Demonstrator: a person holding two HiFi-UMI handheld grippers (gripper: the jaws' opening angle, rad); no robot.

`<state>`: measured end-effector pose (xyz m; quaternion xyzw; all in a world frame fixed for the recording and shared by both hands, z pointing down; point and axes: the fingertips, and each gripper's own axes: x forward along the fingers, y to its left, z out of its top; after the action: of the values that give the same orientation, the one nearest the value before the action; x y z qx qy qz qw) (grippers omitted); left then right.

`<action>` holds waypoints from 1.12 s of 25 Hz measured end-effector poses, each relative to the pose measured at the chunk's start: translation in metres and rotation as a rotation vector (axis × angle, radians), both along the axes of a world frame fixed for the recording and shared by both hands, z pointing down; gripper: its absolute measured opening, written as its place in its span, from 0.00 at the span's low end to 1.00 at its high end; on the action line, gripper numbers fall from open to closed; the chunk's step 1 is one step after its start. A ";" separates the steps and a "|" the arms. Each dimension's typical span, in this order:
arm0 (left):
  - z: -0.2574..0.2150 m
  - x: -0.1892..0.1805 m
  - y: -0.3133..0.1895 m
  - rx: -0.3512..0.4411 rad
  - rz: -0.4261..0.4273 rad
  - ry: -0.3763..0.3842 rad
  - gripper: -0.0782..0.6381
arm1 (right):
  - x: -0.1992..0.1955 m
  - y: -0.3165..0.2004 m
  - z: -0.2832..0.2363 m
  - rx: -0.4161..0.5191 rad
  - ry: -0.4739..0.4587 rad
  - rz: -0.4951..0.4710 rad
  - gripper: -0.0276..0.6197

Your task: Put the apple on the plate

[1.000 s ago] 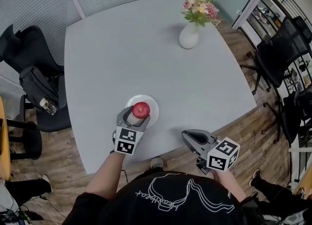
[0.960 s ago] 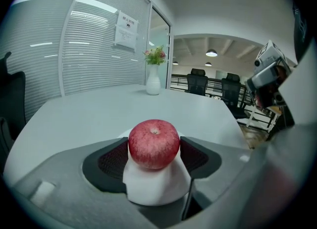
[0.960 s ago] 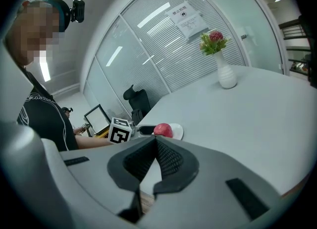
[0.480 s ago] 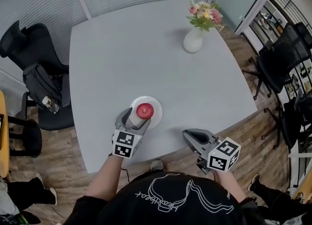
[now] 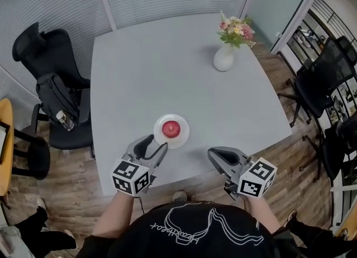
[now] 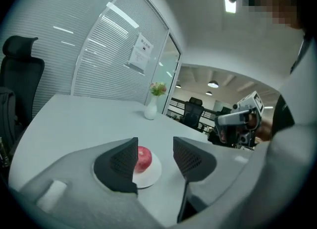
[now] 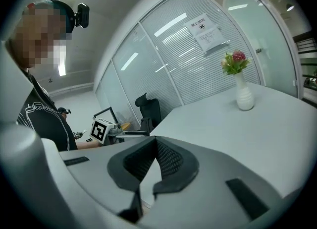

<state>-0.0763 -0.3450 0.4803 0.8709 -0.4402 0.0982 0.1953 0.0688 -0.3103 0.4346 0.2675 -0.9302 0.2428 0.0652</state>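
Note:
The red apple (image 5: pixel 171 129) lies on the small white plate (image 5: pixel 181 138) near the front edge of the grey table (image 5: pixel 167 67). My left gripper (image 5: pixel 155 146) hangs just short of the plate, on the near side, apart from the apple. Its jaws have just been closing partway and stand open with nothing between them. In the left gripper view the apple (image 6: pixel 143 158) and plate (image 6: pixel 151 175) show beyond the open left gripper (image 6: pixel 155 149). My right gripper (image 5: pixel 216 154) hovers at the table's front edge, right of the plate, its jaws shut and empty (image 7: pixel 154 147).
A white vase of flowers (image 5: pixel 224 57) stands at the table's far right. Black office chairs stand to the left (image 5: pixel 44 67), one bearing a bag and bottle (image 5: pixel 64 120), and to the right (image 5: pixel 321 72). Glass walls with blinds close off the far side.
The left gripper has let go of the apple and drawn back and up toward the person; the apple stays on the plate. The right gripper rose slightly.

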 end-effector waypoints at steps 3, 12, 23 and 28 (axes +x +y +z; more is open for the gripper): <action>-0.036 0.009 0.022 0.027 0.043 0.038 0.39 | -0.008 0.009 -0.020 0.048 -0.031 -0.032 0.06; -0.101 0.052 0.091 0.030 0.231 0.138 0.14 | -0.026 0.049 -0.059 0.143 -0.091 -0.116 0.06; -0.100 0.058 0.115 0.029 0.254 0.136 0.13 | -0.034 0.073 -0.053 0.148 -0.064 -0.144 0.05; -0.102 0.061 0.118 0.060 0.265 0.099 0.13 | -0.035 0.075 -0.051 0.144 -0.053 -0.143 0.06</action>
<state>-0.0151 -0.2271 0.3784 0.9306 -0.3141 0.0668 0.1757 0.0340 -0.2358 0.3833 0.1977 -0.9634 0.1772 0.0385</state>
